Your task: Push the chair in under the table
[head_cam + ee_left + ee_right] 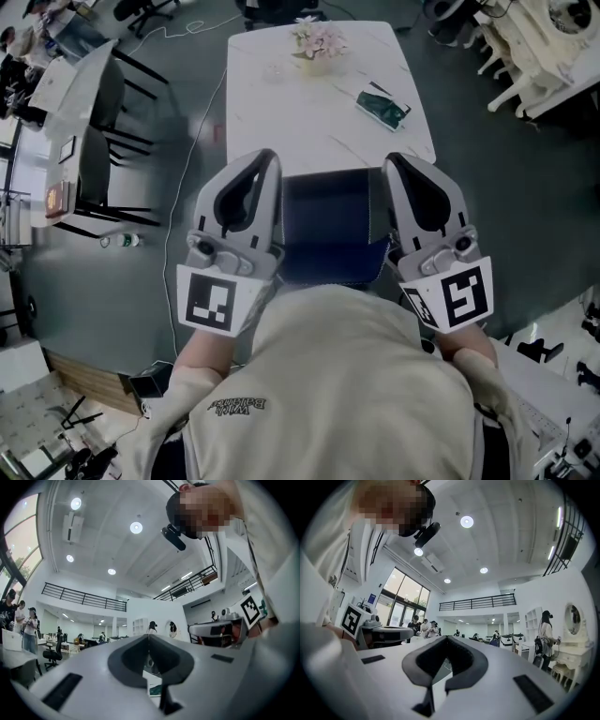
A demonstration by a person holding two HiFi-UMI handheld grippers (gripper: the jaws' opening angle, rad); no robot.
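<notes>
1. The left gripper [267, 159] has its jaws pressed together with nothing between them, and it hovers beside the chair's left edge.
2. The chair [328, 220], dark blue, stands at the near edge of the white table [281, 112]. Its seat shows clear of the tabletop, so it does not look pushed in.
3. The right gripper [398, 161] is likewise closed and empty, at the chair's right edge.
4. Judged step: lining up for the push. Next, both closed grippers should settle against the chair's back and press evenly towards the table.
</notes>
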